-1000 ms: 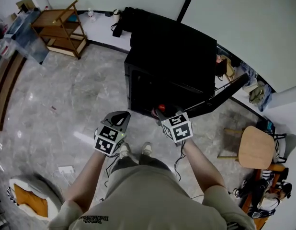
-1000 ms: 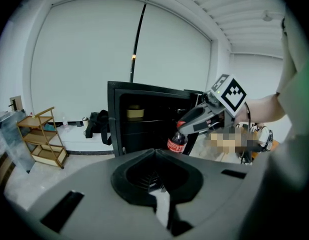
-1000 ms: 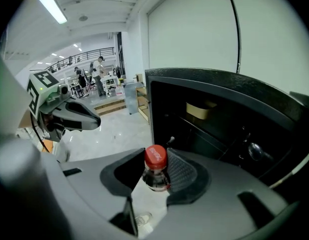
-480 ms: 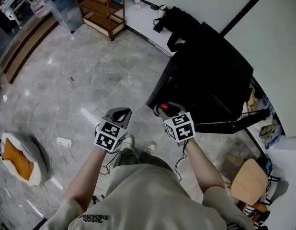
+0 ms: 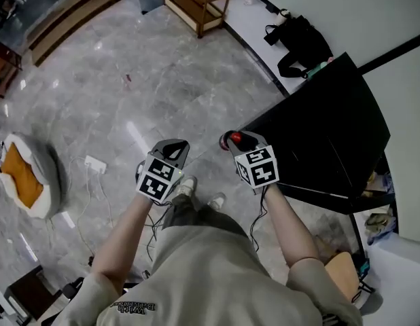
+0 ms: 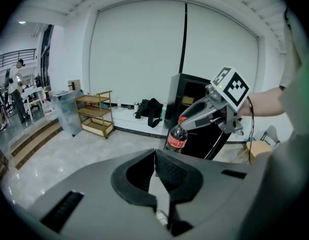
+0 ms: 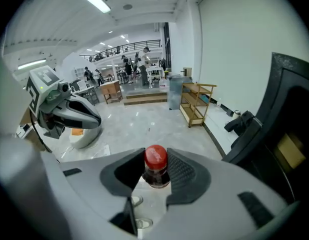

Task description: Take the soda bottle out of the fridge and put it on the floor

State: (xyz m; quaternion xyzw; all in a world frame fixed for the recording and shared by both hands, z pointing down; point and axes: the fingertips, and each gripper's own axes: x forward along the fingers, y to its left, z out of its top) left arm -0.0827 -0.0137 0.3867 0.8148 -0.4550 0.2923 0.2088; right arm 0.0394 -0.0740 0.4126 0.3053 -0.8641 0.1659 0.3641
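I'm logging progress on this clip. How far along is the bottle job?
Done: the soda bottle is out of the fridge. In hand: the right gripper clamps its neck, above the floor. To do: setting it down. The left gripper is shut, empty.

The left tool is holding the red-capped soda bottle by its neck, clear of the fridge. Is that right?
Wrong tool. It is the right tool that holds the soda bottle by its neck; the right gripper view shows the neck between its jaws. The left tool holds nothing. The rest of the statement stands.
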